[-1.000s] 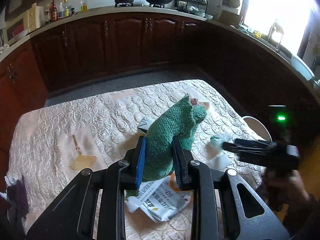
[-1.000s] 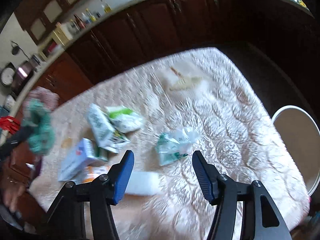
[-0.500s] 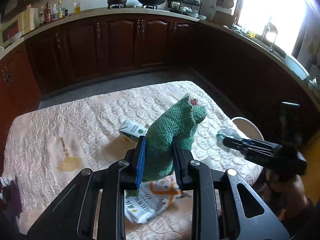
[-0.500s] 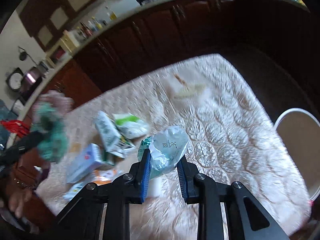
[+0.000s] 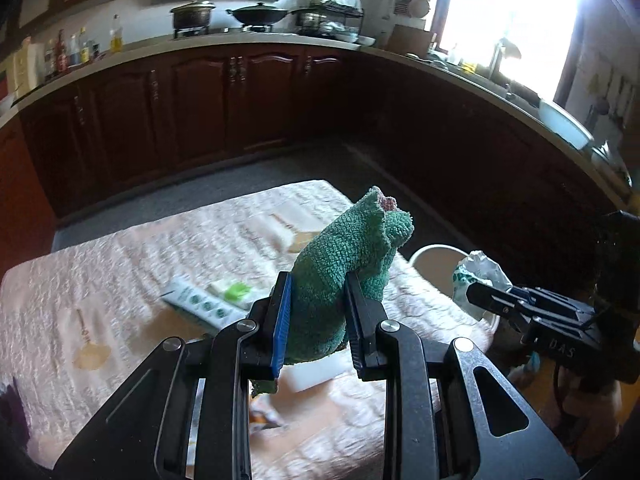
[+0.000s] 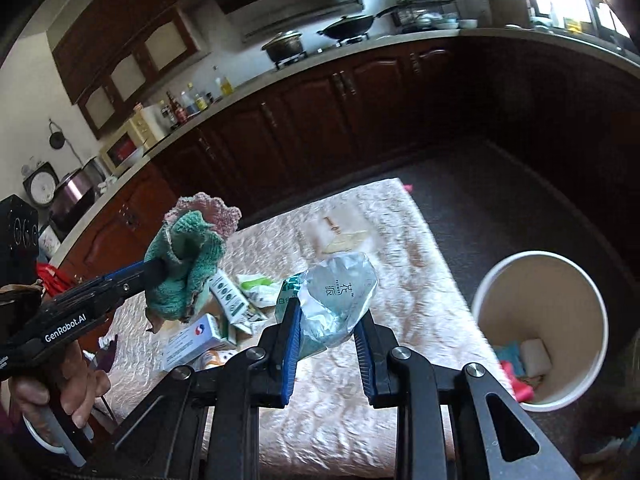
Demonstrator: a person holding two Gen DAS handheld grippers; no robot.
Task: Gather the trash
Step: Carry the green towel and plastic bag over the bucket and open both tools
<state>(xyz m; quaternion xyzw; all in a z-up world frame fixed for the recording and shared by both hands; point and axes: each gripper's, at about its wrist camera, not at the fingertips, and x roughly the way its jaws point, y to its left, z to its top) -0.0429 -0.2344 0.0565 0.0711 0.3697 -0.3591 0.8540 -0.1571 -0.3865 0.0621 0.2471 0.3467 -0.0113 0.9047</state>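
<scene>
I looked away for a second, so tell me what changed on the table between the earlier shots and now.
The right gripper, open a second ago, closed on the crumpled silvery-green plastic wrapper and lifted it off the quilted table cover, toward the white round bin. The left gripper kept its grip on the green terry cloth. The boxes and packets stayed put.

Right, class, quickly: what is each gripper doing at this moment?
Left gripper: closed on the green cloth, held up above the table.
Right gripper: closed on the crumpled plastic wrapper, lifted off the table.
</scene>
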